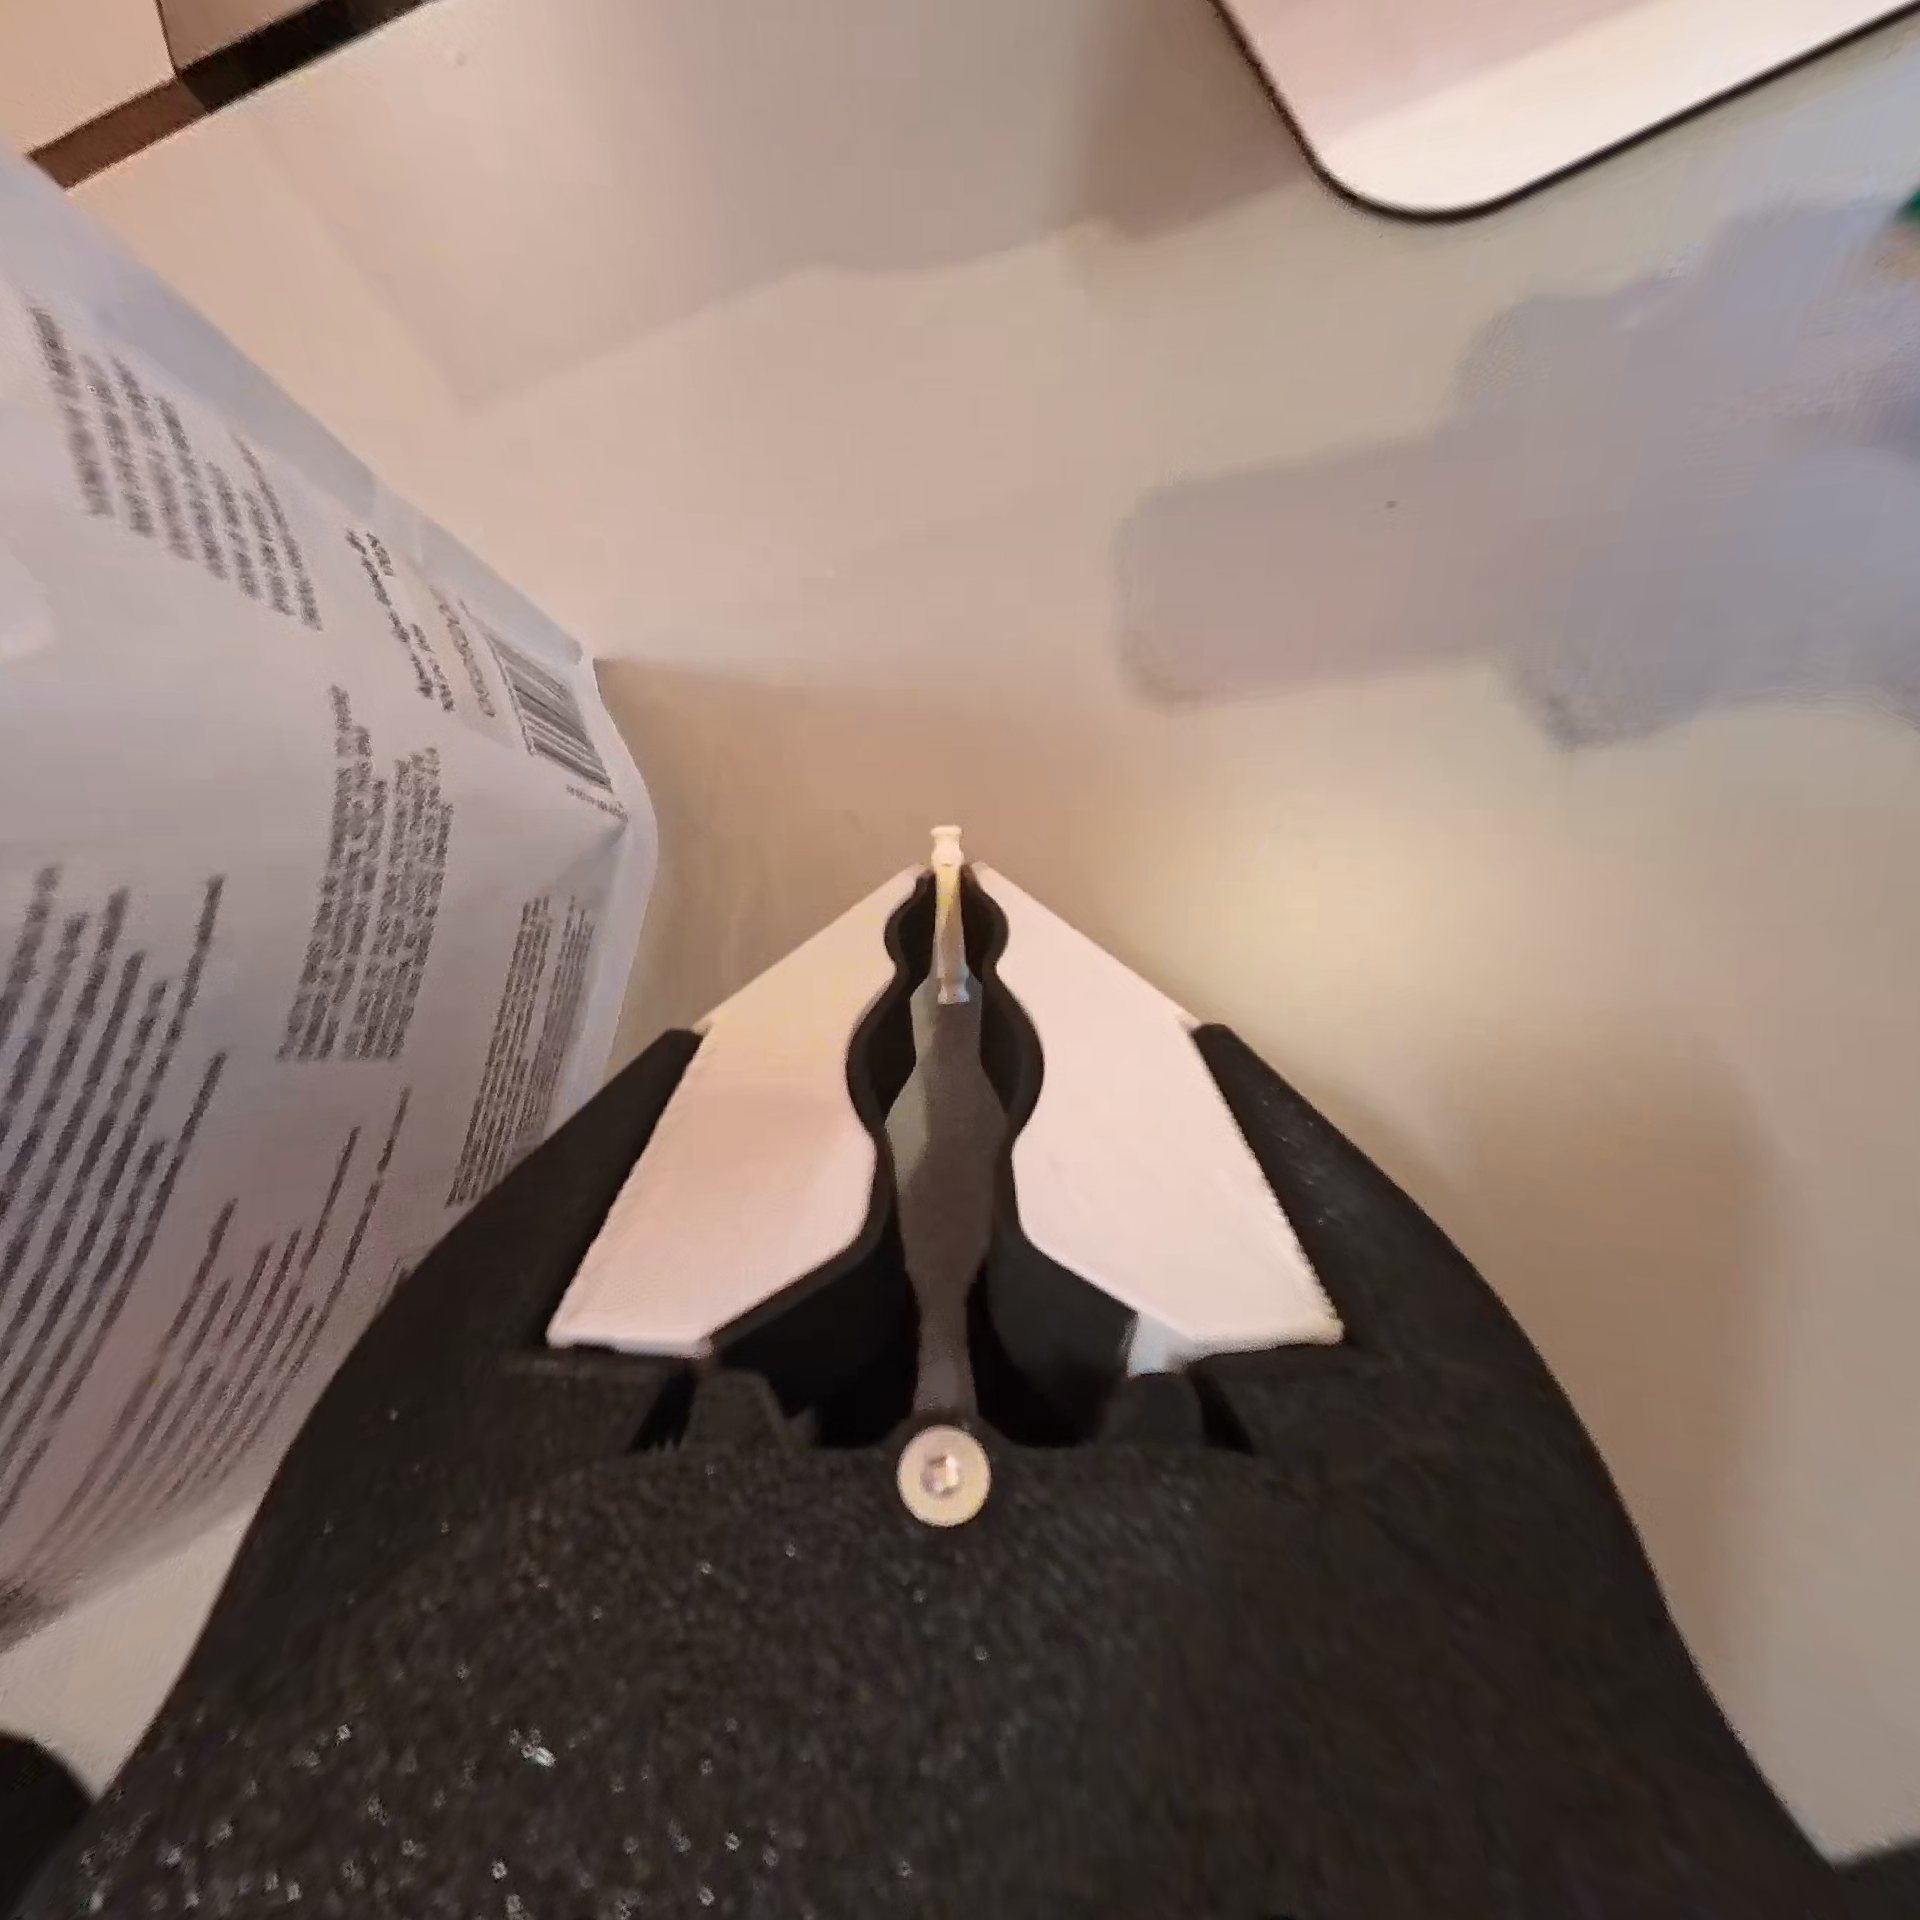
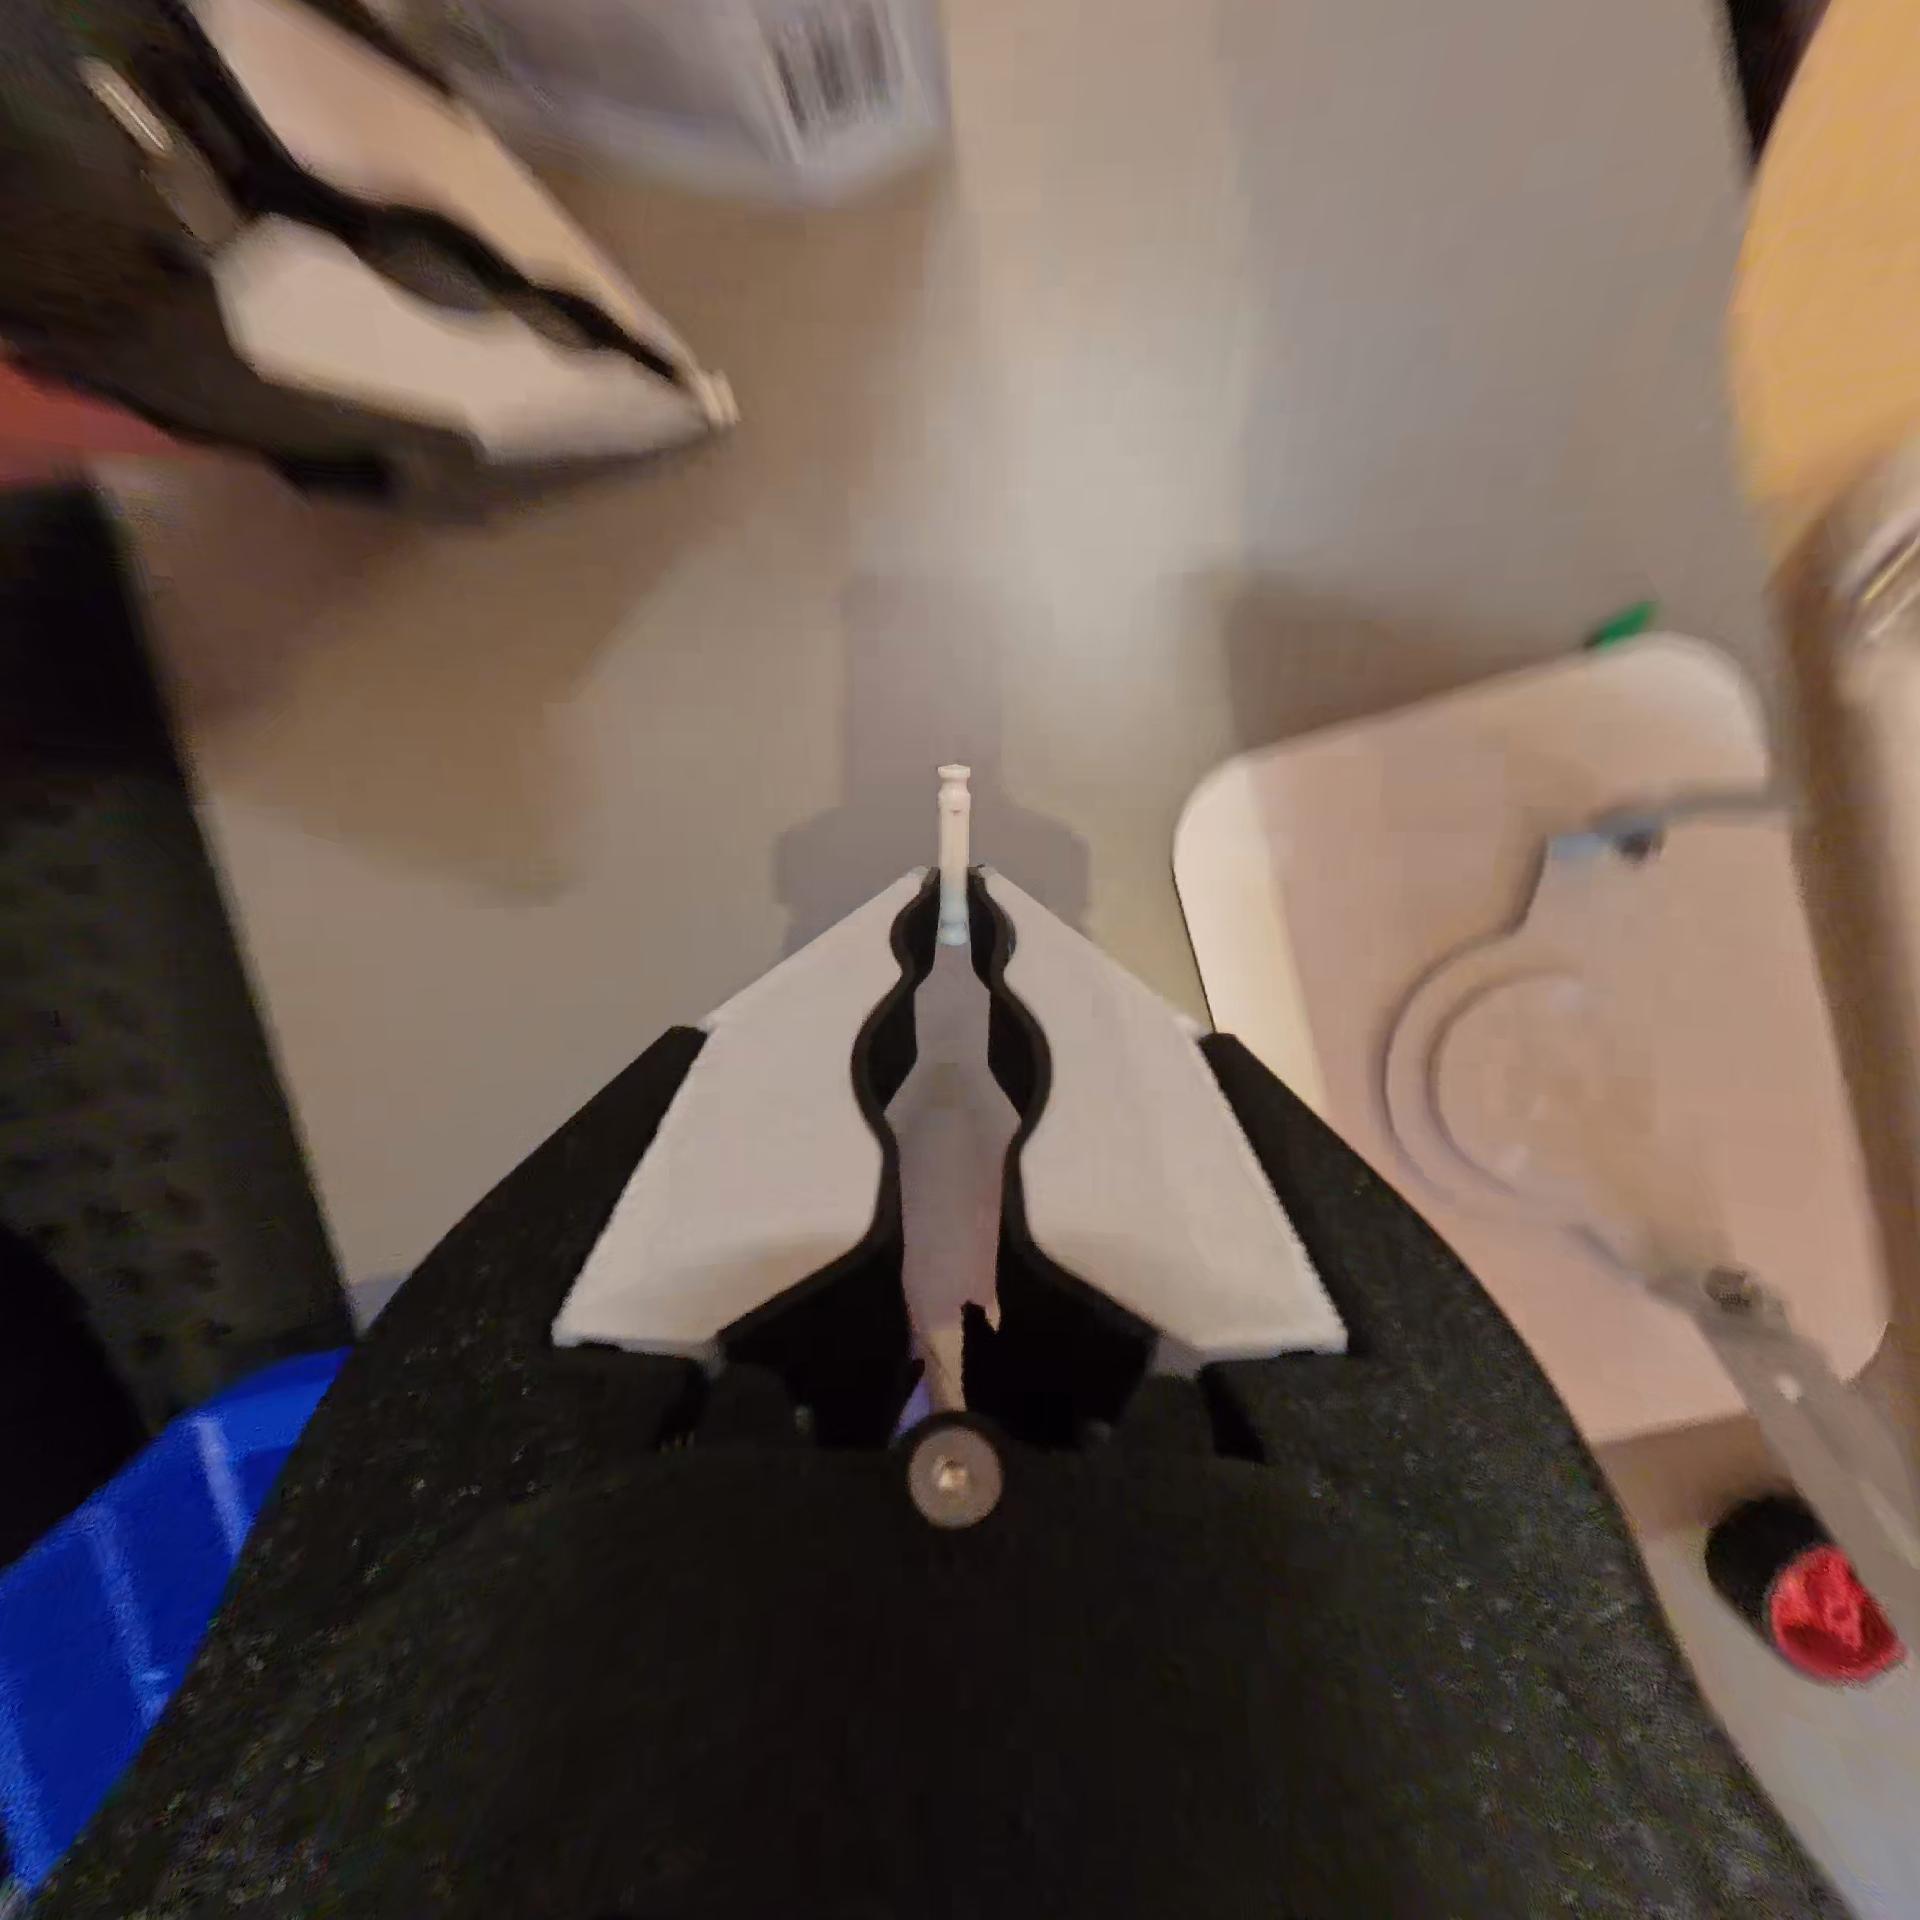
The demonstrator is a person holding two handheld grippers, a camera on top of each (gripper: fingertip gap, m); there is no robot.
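Observation:
My left gripper [image 1: 948,871] is shut, and a thin white pin [image 1: 947,914] sticks out between its white fingertips. It hovers over a pale countertop [image 1: 1299,935], just right of a white bag [image 1: 260,831] printed with text and a barcode. My right gripper [image 2: 952,871] is shut the same way, with a thin white pin [image 2: 952,821] between its tips. It hangs over the same counter [image 2: 623,727]. The left gripper also shows blurred at the upper left of the right wrist view [image 2: 717,400], with the bag [image 2: 810,83] behind it.
A white board with a dark rim [image 1: 1558,94] lies at the far right. To the right of my right gripper stands a white appliance base [image 2: 1455,1039] with a metal lever [image 2: 1756,1340] and a red-capped knob [image 2: 1818,1631]. A blue bin [image 2: 125,1558] and a black block [image 2: 104,935] are at the left. The gap from one gripper's tips to the other's is roughly 20 cm.

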